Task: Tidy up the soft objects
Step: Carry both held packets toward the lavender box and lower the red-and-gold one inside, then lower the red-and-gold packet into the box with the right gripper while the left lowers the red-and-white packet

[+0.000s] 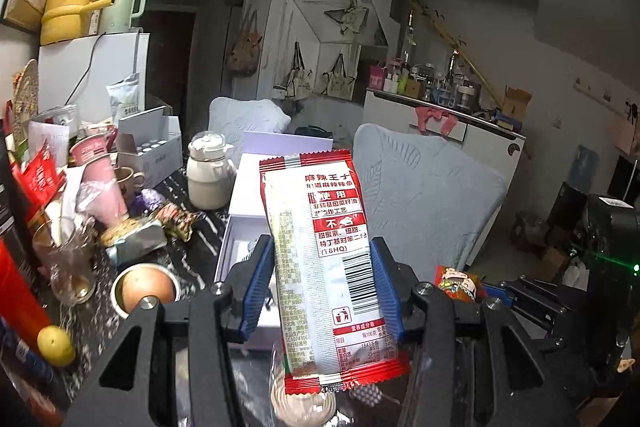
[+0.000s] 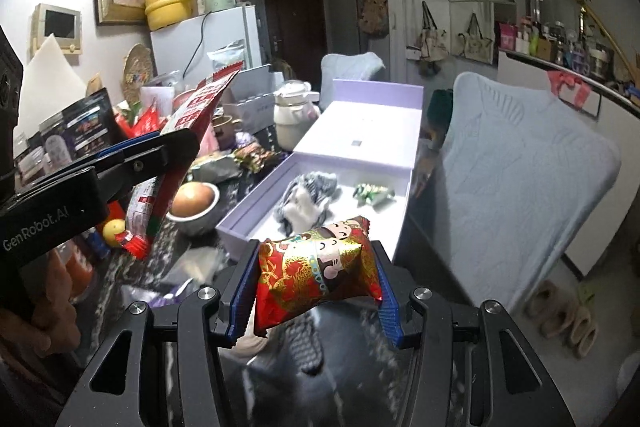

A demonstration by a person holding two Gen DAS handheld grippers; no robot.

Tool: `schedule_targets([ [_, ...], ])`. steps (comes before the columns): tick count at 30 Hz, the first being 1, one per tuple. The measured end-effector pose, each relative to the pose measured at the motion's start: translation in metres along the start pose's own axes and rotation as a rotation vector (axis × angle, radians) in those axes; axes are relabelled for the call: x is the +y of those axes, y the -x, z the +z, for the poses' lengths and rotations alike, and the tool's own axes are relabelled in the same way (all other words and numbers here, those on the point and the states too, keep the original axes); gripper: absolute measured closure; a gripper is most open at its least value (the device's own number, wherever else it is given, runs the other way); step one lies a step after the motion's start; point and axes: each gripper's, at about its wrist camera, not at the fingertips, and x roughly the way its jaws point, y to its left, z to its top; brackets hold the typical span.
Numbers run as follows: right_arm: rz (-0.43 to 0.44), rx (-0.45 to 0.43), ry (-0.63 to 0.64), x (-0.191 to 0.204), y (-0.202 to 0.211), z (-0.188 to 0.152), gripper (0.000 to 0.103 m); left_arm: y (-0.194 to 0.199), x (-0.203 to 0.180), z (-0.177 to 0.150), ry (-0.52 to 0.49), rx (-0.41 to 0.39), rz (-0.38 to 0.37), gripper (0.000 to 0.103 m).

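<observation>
**Left wrist and right wrist views: both claws carry snack packets above the counter**

Left wrist view shows the left claw [image 1: 324,291] clamped on a long red-and-white snack packet [image 1: 320,267], its blue pads [image 1: 256,287] pressing the packet's two long edges. The packet stands nearly upright, its printed back with barcode facing the camera, raised clear of the dark speckled counter [image 1: 100,315].

Right wrist view shows the right claw [image 2: 316,291] gripping a puffy red-and-gold foil packet [image 2: 320,267] printed with a cartoon figure, held crosswise between the blue pads [image 2: 244,291]. Beyond it lies an open lilac box [image 2: 256,223] on the counter, its lid tilted back. Inside the box rest a grey-and-white knitted item [image 2: 308,195] and, well apart from it, a small green wrapped sweet [image 2: 372,193].

To the left of the box sit a bowl holding a brown egg-like object [image 2: 194,203], a cream teapot [image 2: 294,115] and a yellow lemon [image 2: 114,229]. A chair with a pale blue cover [image 2: 520,167] stands to the right of the box.
</observation>
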Motion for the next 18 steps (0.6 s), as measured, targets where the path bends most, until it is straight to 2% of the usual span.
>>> schedule_targets([
  [6, -0.002, -0.014, 0.009, -0.013, -0.021, 0.023, 0.052, -0.032, 0.006, 0.014, -0.014, 0.013, -0.001, 0.055],
  [18, -0.022, -0.012, -0.007, -0.033, -0.072, 0.061, 0.051, -0.089, 0.023, 0.039, -0.02, 0.035, 0.047, 0.055],
])
